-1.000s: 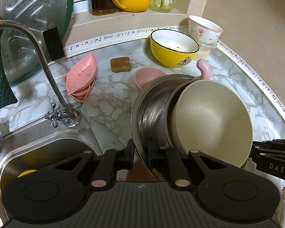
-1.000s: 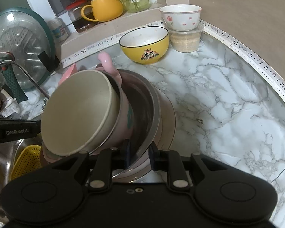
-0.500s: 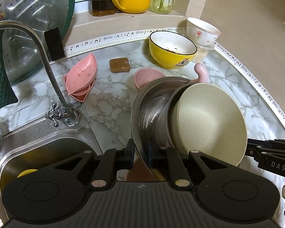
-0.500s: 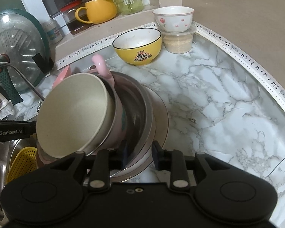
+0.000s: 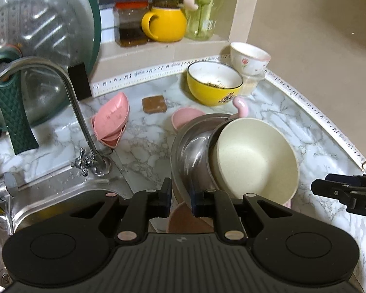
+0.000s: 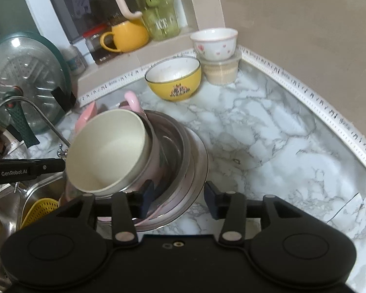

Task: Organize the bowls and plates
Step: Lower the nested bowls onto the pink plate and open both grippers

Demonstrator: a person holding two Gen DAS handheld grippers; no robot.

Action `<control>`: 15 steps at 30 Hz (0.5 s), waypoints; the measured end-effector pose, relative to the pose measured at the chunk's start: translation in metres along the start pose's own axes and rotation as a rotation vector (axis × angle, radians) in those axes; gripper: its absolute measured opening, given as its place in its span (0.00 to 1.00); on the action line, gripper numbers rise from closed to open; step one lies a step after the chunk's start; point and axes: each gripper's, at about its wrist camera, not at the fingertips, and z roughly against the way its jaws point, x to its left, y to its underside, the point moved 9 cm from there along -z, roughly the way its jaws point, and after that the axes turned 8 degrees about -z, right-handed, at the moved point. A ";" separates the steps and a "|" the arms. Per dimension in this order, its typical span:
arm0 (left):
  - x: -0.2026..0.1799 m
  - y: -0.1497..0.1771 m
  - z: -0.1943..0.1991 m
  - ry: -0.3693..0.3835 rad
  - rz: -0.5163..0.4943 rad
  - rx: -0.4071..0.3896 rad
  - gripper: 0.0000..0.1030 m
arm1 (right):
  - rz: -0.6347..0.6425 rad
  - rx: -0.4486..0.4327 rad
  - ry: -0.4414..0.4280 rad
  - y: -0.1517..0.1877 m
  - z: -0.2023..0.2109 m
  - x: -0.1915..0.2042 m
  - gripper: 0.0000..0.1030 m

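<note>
And the right hand-held gripper (image 6: 177, 199) has just sprung apart off the tilted stack of bowls (image 6: 144, 161) over the marble worktop (image 6: 268, 134), leaving only the left hand-held gripper (image 5: 180, 199) clamped on the steel bowl's rim (image 5: 175, 168).

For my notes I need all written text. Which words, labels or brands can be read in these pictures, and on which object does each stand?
"GenRobot.AI": on the side of the left gripper.
"ICE": on the green glass jug; further letters blurred.
"DA": on the right gripper; cut off by the frame edge.
Print on the yellow bowl: unreadable.
Marks on the white edge strip: not text.
</note>
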 end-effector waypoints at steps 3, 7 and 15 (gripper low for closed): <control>-0.004 0.000 0.012 0.000 -0.010 -0.028 0.16 | -0.007 -0.029 -0.018 -0.002 0.011 0.002 0.57; -0.011 0.001 0.027 -0.001 -0.022 -0.079 0.47 | 0.002 -0.067 -0.035 -0.002 0.026 0.005 0.64; -0.030 -0.002 0.054 -0.001 -0.042 -0.160 0.57 | 0.027 -0.139 -0.051 -0.002 0.052 0.011 0.82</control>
